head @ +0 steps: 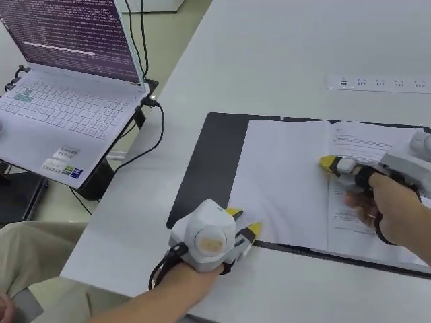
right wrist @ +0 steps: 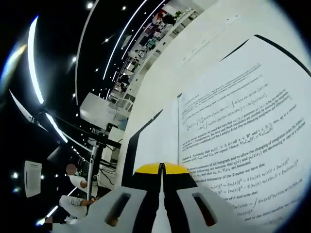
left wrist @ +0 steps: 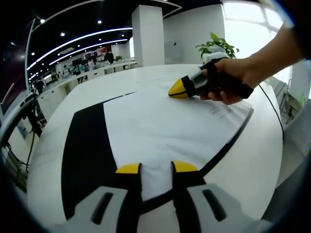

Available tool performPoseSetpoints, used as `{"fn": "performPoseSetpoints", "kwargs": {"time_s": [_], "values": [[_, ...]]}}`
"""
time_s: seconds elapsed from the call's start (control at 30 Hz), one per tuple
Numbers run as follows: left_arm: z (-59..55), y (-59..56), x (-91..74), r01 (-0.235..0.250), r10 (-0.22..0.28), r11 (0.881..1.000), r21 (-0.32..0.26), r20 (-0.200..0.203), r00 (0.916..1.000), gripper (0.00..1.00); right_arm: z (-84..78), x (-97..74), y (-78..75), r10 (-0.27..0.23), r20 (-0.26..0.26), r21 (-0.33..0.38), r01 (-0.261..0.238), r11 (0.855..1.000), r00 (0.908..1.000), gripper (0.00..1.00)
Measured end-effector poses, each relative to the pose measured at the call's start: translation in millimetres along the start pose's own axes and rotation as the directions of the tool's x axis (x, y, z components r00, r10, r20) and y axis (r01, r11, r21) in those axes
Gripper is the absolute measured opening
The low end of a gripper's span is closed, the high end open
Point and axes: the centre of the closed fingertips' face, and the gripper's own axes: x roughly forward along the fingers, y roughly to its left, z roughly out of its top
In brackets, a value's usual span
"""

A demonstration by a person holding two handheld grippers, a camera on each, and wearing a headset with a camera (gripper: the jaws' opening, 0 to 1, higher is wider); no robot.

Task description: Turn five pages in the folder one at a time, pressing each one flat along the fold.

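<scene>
An open folder with a black cover (head: 209,161) lies on the white table. Its left page (head: 283,182) is blank and its right page (head: 367,145) is printed. My right gripper (head: 328,163) is shut, and its yellow tips rest on the paper at the fold between the two pages; from its own view, the printed page (right wrist: 233,131) lies just ahead of the shut gripper (right wrist: 162,168). My left gripper (head: 244,222) is open, with nothing between its tips, at the blank page's near edge (left wrist: 155,145). The right gripper (left wrist: 176,89) also appears in the left gripper view.
An open laptop (head: 67,87) sits on a stand to the left, beyond the table's edge, with a black cable (head: 156,131) running from it. A white power strip (head: 377,83) lies on the table behind the folder.
</scene>
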Motion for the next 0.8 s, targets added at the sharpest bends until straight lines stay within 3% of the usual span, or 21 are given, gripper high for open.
{"fn": "performPoseSetpoints", "kwargs": {"time_s": [0.33,0.7,0.8], "values": [[0.3,-0.5,-0.5,-0.002,0.002,1.000,-0.004,0.006,1.0000,0.22,14.5,14.2,0.0,0.013,0.008,0.102,-0.014,0.995,0.9999,0.00],[-0.1,0.2,-0.6,-0.003,0.003,1.000,-0.008,0.012,0.9999,0.22,43.1,36.6,-1.8,-0.034,0.039,0.148,0.028,0.989,0.9987,0.00],[0.2,-0.1,-0.8,-0.004,0.004,1.000,-0.007,0.012,0.9999,0.22,53.9,41.8,-5.1,-0.044,0.068,0.173,0.032,0.984,0.9967,0.00]]}}
